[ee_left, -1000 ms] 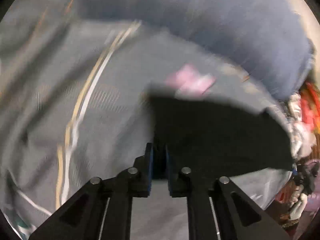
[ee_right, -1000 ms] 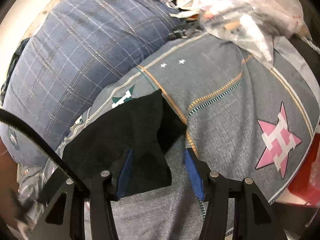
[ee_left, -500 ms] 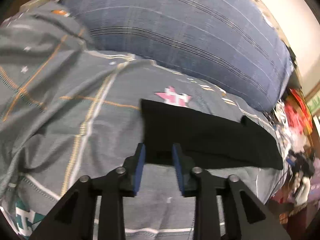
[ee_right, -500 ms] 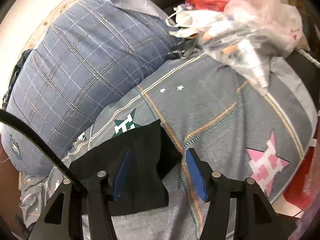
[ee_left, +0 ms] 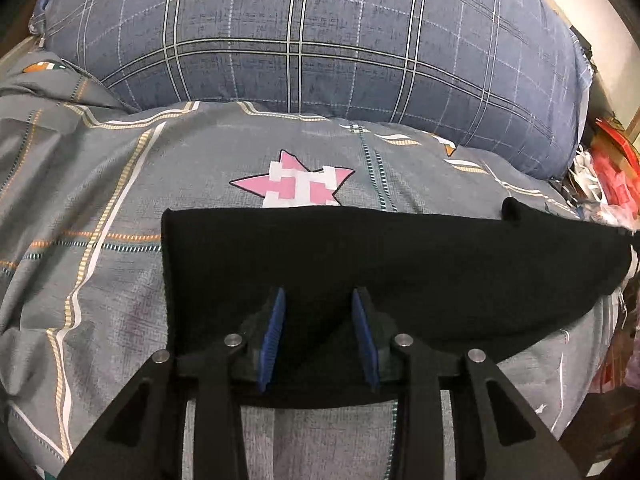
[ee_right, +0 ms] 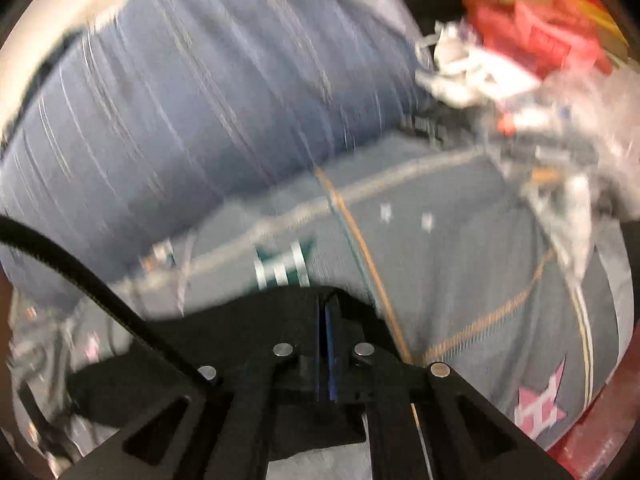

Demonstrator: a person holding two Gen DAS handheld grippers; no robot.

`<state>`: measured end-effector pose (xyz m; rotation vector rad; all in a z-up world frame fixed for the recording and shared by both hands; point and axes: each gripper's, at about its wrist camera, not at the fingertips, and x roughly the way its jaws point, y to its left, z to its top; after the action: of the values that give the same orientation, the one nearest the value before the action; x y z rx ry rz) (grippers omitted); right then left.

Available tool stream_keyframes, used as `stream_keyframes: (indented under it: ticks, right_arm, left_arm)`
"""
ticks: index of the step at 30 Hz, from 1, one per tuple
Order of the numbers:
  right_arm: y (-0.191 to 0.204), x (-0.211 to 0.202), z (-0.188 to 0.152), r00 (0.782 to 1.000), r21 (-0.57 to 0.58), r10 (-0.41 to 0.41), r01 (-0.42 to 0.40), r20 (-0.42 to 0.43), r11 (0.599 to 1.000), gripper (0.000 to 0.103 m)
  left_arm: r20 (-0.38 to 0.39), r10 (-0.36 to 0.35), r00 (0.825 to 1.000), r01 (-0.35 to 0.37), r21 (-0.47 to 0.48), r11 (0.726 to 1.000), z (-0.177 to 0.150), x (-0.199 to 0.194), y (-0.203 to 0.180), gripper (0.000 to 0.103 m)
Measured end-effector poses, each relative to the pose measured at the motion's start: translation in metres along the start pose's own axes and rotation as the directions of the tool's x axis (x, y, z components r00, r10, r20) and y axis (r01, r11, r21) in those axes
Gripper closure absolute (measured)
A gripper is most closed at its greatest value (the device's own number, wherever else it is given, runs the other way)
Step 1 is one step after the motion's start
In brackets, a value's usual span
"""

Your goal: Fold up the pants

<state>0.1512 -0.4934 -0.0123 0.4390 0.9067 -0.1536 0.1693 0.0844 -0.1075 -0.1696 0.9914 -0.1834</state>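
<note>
Since a second ago: both wrist views now sit higher over the bed, with more of the plaid pillow (ee_left: 320,40) showing than before; the black pants (ee_left: 400,272) look flatter and longer than in the earlier blurred left view.
Left gripper (ee_left: 318,336): its blue pads (ee_left: 274,332) stand apart at a narrow-to-middling gap, having just been opening; black cloth lies under and between them, but the pads do not press on it.
Right gripper (ee_right: 327,344): its jaws have just snapped together, pad against pad, over black cloth; motion blur hides whether any fabric is pinched between them.
Pants, place: lying on the grey patterned bedspread (ee_left: 100,240), just in front of the pillow, with their far edge covering the lower tips of the pink star (ee_left: 296,184).
Pants, long axis: left to right across the left wrist view, square to the line of the left fingers; the squared end is at left, the tapered end runs off to the right toward the red clutter (ee_left: 612,176).
Which hand is nearer: the left one sits over the near long edge close to the squared end; the right one is over the opposite end, as best I can judge.
Next fold, judged: probably end over end along that long axis, so each hand needs its own end.
</note>
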Motion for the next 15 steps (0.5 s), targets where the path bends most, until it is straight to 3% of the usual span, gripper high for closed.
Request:
stream_keyframes:
  ticks: [3,5,9,11,13,14,15]
  right_arm:
    - [-0.011,0.009,0.007,0.999,0.04,-0.038,0.037,0.028,0.999,0.1]
    - [-0.015,0.028,0.002,0.994,0.013,-0.112,0.112,-0.007,0.994,0.1]
    - [-0.023,0.06,-0.02,0.963,-0.072,-0.252,0.246,-0.091,0.966,0.098]
    - [-0.029,0.054,-0.027,0.927,-0.104,-0.366,0.357,-0.084,0.928,0.094]
    - [-0.037,0.036,-0.03,0.903,-0.099,-0.426,0.42,-0.056,0.902,0.092]
    - [-0.039,0.022,-0.03,0.902,-0.08,-0.43,0.426,-0.034,0.901,0.091]
    - [-0.04,0.006,-0.031,0.922,-0.049,-0.387,0.386,-0.009,0.921,0.086]
  left_arm:
    - [0.003,0.011,1.0,-0.011,0.018,1.0,-0.002,-0.003,-0.004,0.066]
    - [0.012,0.029,1.0,-0.029,0.047,0.998,-0.006,-0.004,-0.009,0.065]
    - [0.023,0.058,0.998,-0.061,0.108,0.992,-0.013,-0.003,-0.02,0.059]
    - [0.026,0.063,0.998,-0.066,0.126,0.99,-0.015,-0.003,-0.023,0.057]
    - [0.032,0.063,0.998,-0.067,0.137,0.988,-0.016,-0.003,-0.023,0.056]
    - [0.033,0.061,0.998,-0.065,0.135,0.989,-0.016,-0.003,-0.022,0.056]
    - [0.033,0.059,0.998,-0.063,0.132,0.989,-0.016,-0.003,-0.022,0.055]
